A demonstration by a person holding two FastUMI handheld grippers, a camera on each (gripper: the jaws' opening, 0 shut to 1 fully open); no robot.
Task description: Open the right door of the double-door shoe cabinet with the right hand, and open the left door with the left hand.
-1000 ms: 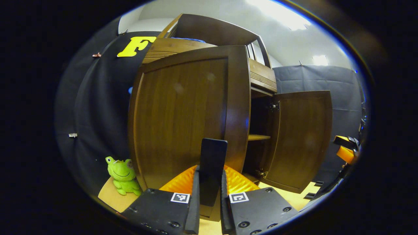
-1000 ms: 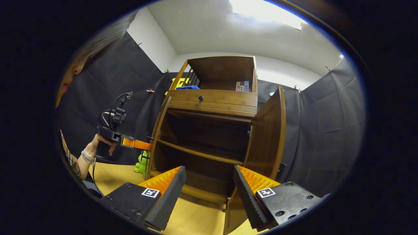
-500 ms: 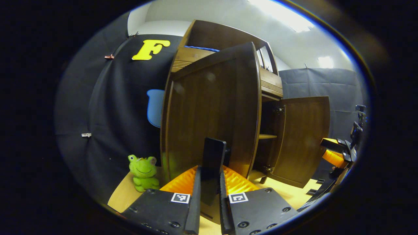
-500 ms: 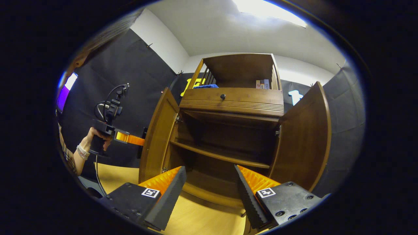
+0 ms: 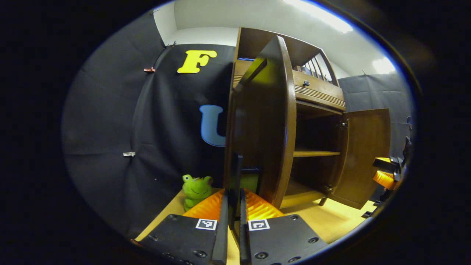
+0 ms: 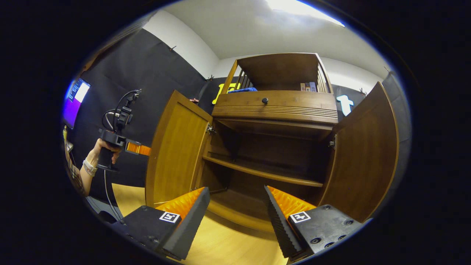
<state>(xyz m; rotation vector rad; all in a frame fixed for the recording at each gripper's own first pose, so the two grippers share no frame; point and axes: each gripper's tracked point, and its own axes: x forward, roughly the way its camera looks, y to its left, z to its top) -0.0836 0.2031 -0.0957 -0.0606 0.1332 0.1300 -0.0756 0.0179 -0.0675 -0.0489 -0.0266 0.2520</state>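
The brown double-door shoe cabinet (image 6: 274,110) stands with both doors swung out. My left gripper (image 5: 232,197) is shut on the dark bar handle (image 5: 237,171) of the left door (image 5: 265,121), which I see almost edge-on. In the right gripper view a hand holds that left gripper (image 6: 141,149) at the outer face of the left door (image 6: 176,147). My right gripper (image 6: 235,198) is open with nothing between its fingers, in front of the cabinet's lower shelf (image 6: 265,173). The right door (image 6: 364,154) stands wide to its right, apart from the fingers.
A green frog toy (image 5: 197,187) sits on the wooden floor (image 6: 228,243) by the cabinet's left side. A drawer with a round knob (image 6: 265,100) runs above the doors. Books and a blue cloth (image 6: 241,89) lie on the top shelf. Black cloth walls close in behind.
The left door has swung much farther out with my left gripper on its handle. The right gripper view has shifted so both doors stand wide on either side.
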